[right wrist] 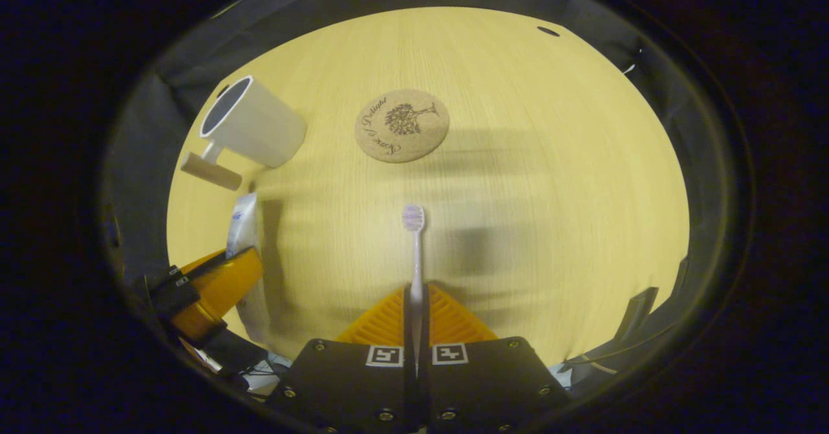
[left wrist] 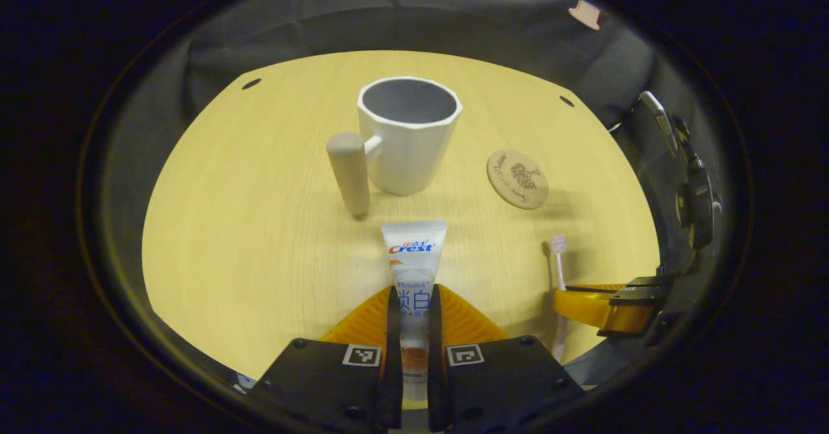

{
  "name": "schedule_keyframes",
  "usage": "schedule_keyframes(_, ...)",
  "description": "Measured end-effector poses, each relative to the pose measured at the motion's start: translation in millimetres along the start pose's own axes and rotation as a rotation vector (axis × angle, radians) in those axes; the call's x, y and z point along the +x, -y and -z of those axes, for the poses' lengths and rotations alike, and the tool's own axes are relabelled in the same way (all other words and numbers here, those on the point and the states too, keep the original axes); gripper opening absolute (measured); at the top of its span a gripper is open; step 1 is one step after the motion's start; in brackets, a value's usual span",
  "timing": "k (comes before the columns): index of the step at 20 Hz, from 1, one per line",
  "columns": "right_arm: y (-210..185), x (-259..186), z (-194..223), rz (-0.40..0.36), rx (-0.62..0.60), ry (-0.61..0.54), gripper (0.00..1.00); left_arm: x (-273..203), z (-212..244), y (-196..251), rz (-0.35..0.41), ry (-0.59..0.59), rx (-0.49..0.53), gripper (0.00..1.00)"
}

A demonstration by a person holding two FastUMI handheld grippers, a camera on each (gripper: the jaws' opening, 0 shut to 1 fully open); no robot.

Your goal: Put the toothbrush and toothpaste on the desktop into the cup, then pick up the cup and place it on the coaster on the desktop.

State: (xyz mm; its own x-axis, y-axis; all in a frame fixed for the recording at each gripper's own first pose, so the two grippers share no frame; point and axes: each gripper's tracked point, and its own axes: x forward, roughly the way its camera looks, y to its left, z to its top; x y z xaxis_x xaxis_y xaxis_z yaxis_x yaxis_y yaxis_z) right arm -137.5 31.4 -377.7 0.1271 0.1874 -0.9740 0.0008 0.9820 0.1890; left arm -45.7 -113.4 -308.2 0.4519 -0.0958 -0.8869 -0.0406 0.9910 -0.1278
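Observation:
In the left gripper view, my left gripper [left wrist: 412, 298] is shut on a white toothpaste tube [left wrist: 413, 259], whose flat end points toward a white cup [left wrist: 409, 137] with a wooden handle, standing upright on the pale wood desktop [left wrist: 259, 227]. A round cork coaster [left wrist: 517, 179] lies to the cup's right. In the right gripper view, my right gripper [right wrist: 416, 295] is shut on the handle of a toothbrush [right wrist: 414, 239], bristle head forward. Beyond it lies the coaster [right wrist: 401, 125], with the cup [right wrist: 251, 122] to the left. The left gripper [right wrist: 217, 285] with the toothpaste tube [right wrist: 243, 223] appears at lower left.
The right gripper [left wrist: 605, 304] with the toothbrush [left wrist: 558, 259] shows at the right edge of the left gripper view. Black cloth surrounds the desktop [right wrist: 550, 162] on all sides. Small dark holes mark the desktop's far corners.

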Motion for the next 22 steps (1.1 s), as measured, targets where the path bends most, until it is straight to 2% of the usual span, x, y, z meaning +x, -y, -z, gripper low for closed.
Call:
schedule_keyframes(5, 0.7, -6.1, -3.9, -0.014, 0.012, 0.023, 0.02, -48.8, -39.8, 10.9, 0.039, 0.095, -0.025, 0.22)
schedule_keyframes(10, 0.5, -11.2, -9.3, -0.028, 0.027, 0.042, 0.02, -93.7, -98.3, 11.6, 0.075, 0.201, -0.041, 0.22)
schedule_keyframes(16, 0.1, -16.4, -17.3, -0.043, 0.053, 0.067, 0.02, -102.9, -163.7, 9.6, 0.094, 0.319, 0.002, 0.23)
schedule_keyframes(22, 7.6, -29.9, -28.4, -0.048, 0.095, 0.099, 0.02, -89.5, -198.4, 7.1, 0.114, 0.361, 0.04, 0.22)
